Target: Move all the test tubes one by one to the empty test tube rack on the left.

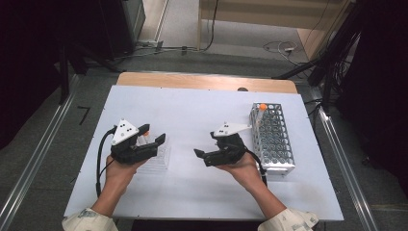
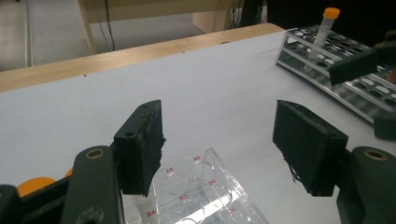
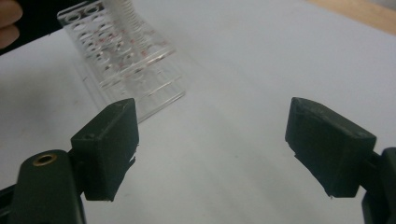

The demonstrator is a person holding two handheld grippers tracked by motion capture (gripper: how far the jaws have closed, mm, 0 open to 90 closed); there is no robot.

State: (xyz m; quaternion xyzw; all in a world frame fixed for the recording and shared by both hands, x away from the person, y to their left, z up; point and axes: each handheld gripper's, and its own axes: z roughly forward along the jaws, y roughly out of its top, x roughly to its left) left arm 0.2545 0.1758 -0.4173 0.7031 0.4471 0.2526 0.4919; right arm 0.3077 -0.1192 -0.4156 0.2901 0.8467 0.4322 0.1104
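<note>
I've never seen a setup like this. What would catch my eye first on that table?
Probably the two black grippers held in a person's hands over the white table, the left gripper and the right gripper facing each other with jaws apart and nothing between them. Next, the metal tube rack at the right side, with one orange-capped tube standing at its far end. A clear plastic rack lies under the left gripper.
</note>
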